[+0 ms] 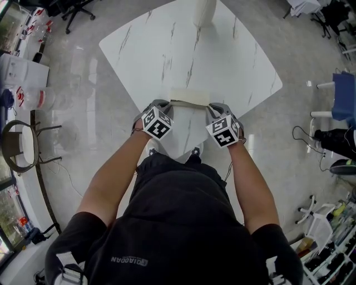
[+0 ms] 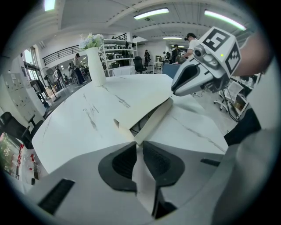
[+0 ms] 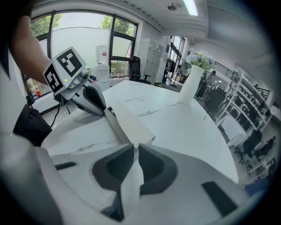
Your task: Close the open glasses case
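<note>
Glasses case [image 2: 141, 115] ajar, left gripper [image 2: 139, 144] and right gripper [image 3: 136, 146] fingers together, tips touching its ends

A white table [image 1: 222, 67] with grey marble veining and rounded corners is seen from above, set cornerwise, one corner pointing towards the person. A cream glasses case [image 1: 189, 96] is laid flat on the table close to that near corner, its long side running across. In the left gripper view the glasses case [image 2: 140, 116] is shown with its lid raised a little, a dark slit left along the front. A tall white vase [image 1: 204, 11] is stood upright at the far corner, well apart from the case; pale flowers [image 2: 91, 41] are held in it.
</note>
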A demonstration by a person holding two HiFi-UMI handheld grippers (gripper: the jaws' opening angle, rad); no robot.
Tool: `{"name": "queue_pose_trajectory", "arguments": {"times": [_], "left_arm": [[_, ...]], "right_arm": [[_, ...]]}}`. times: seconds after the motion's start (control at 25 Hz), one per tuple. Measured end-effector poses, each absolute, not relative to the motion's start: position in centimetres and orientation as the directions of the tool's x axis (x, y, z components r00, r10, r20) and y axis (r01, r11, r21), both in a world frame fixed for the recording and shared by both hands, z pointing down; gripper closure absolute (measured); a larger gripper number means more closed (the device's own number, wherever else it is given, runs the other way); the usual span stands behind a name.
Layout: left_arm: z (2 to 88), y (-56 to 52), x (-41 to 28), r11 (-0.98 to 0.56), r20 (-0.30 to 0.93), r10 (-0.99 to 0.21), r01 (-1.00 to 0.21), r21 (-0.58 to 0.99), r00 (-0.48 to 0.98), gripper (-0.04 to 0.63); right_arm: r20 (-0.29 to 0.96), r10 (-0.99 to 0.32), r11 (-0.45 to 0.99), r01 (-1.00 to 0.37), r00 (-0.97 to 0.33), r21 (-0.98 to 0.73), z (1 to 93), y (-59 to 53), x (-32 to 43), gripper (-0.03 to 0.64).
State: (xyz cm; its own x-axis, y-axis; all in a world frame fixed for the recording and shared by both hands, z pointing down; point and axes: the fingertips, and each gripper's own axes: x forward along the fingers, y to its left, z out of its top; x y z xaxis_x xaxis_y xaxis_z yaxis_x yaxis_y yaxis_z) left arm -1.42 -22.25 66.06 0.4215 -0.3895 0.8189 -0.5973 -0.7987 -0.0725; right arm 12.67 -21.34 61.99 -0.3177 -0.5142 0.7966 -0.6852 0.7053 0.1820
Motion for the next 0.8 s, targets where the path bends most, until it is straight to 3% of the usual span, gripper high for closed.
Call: {"name": "queue_pose_trajectory", "arguments": {"times": [0.8], "left_arm": [[66.2, -22.2, -1.3, -0.800, 0.819, -0.389, -0.596, -0.072, 0.423, 0.545]], "right_arm": [[0.815, -0.490, 0.706, -0.689, -0.309, 0.163, 63.8, -20.3, 12.8, 0.587]]}}
